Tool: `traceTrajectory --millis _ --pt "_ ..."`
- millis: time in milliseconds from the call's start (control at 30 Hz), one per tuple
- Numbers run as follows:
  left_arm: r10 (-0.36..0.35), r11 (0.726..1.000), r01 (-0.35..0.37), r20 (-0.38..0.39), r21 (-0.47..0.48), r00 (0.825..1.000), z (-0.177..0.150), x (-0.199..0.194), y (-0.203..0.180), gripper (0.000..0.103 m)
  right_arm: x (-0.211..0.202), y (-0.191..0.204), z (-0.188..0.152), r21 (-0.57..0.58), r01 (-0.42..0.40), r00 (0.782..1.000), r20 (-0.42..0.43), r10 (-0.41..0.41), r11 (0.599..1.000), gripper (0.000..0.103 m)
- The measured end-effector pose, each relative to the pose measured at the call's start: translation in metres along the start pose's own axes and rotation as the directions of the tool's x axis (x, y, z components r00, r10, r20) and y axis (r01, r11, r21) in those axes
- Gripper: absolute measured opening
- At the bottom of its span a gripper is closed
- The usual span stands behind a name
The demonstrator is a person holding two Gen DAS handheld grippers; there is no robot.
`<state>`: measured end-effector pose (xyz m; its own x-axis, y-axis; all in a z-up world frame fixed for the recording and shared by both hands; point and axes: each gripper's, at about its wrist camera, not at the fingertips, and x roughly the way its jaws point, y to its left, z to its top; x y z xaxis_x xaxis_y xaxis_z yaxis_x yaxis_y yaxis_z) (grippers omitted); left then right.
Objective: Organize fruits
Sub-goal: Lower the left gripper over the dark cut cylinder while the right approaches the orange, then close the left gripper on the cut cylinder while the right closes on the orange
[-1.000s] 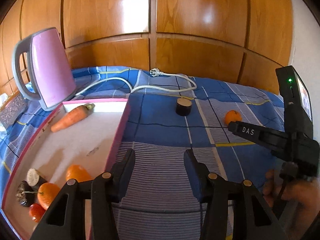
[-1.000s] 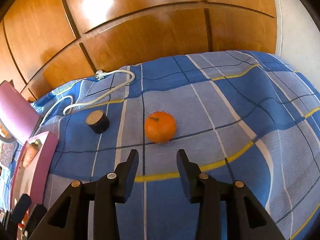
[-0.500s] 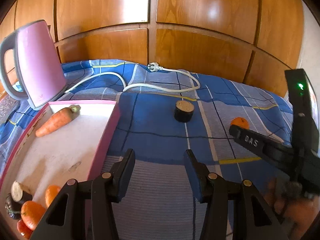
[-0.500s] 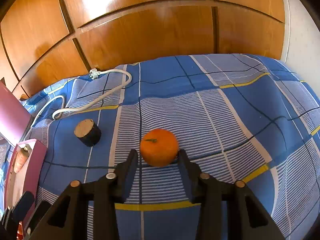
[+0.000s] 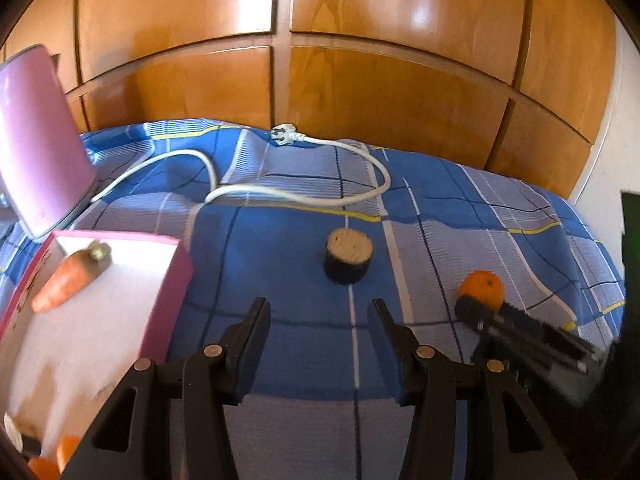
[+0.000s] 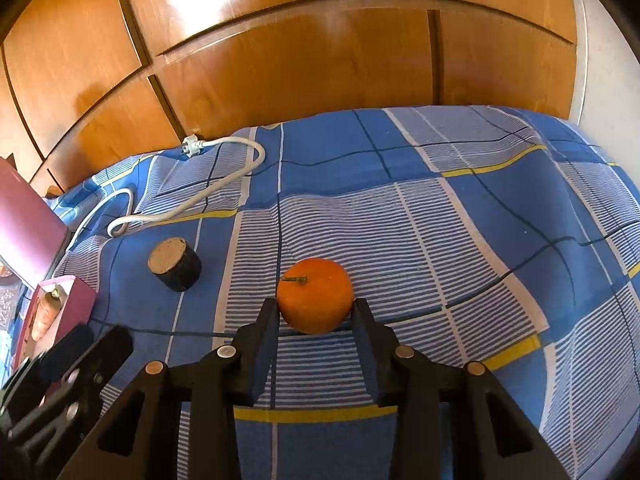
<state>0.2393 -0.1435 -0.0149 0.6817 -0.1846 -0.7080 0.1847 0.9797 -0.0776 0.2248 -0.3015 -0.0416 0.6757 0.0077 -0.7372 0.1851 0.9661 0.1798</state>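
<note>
An orange (image 6: 315, 300) lies on the blue checked cloth, and my right gripper (image 6: 315, 305) is shut on it, one pad pressing each side. In the left wrist view that orange (image 5: 482, 288) shows at the right, with the right gripper's finger in front of it. My left gripper (image 5: 318, 306) stands open over the cloth with nothing between its fingers. A dark round chunk with a tan top (image 5: 349, 254) lies just beyond it. At the left is the pink tray (image 5: 168, 280), holding a carrot (image 5: 66, 284) and small oranges (image 5: 60, 456) at its near end.
A pink kettle (image 5: 36, 148) stands at the back left, and its white cable (image 5: 304, 196) loops across the cloth behind the dark chunk. Wooden panels close off the back. A white wall (image 6: 600, 60) is at the right.
My right gripper moved forward around the orange and closed on it. My left gripper moved right, away from the tray, which now sits further left in its view.
</note>
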Motion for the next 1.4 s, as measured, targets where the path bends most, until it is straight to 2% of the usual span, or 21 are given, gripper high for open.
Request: traceTrajectory --millis 567,667,733,767,800,1100,1400 --pt "-0.006 1.000 0.008 -0.051 0.027 0.999 0.030 0.049 -0.019 0.054 0.002 0.002 0.003 -0.028 0.019 1.000 0.003 -0.019 0.999 0.038" --pt "-0.001 1.000 0.002 -0.066 0.007 0.998 0.034 0.059 -0.018 0.054 0.002 0.001 0.003 -0.027 0.017 1.000 0.003 -0.017 0.999 0.038" --pt "-0.002 1.000 0.001 -0.079 -0.014 0.997 0.036 0.066 -0.014 0.048 0.002 0.001 0.003 -0.027 0.016 1.000 0.003 -0.016 1.000 0.038" --pt "-0.017 1.000 0.015 -0.083 -0.025 0.996 0.035 0.069 -0.011 0.036 0.002 0.001 0.003 -0.026 0.015 1.000 0.003 -0.015 1.000 0.038" --pt "-0.031 0.999 0.028 -0.079 -0.034 0.996 0.035 0.069 -0.010 0.036 0.002 0.001 0.002 -0.025 0.014 1.000 0.003 -0.013 1.000 0.038" --pt "0.010 0.998 -0.015 -0.084 -0.056 0.996 0.011 0.044 0.005 0.036 0.006 0.002 0.001 -0.033 0.018 1.000 -0.003 -0.018 0.999 0.039" --pt "0.036 0.999 -0.039 -0.067 -0.035 0.997 -0.058 -0.027 0.016 0.036 0.007 -0.001 0.000 -0.024 0.006 1.000 -0.001 -0.006 1.000 0.039"
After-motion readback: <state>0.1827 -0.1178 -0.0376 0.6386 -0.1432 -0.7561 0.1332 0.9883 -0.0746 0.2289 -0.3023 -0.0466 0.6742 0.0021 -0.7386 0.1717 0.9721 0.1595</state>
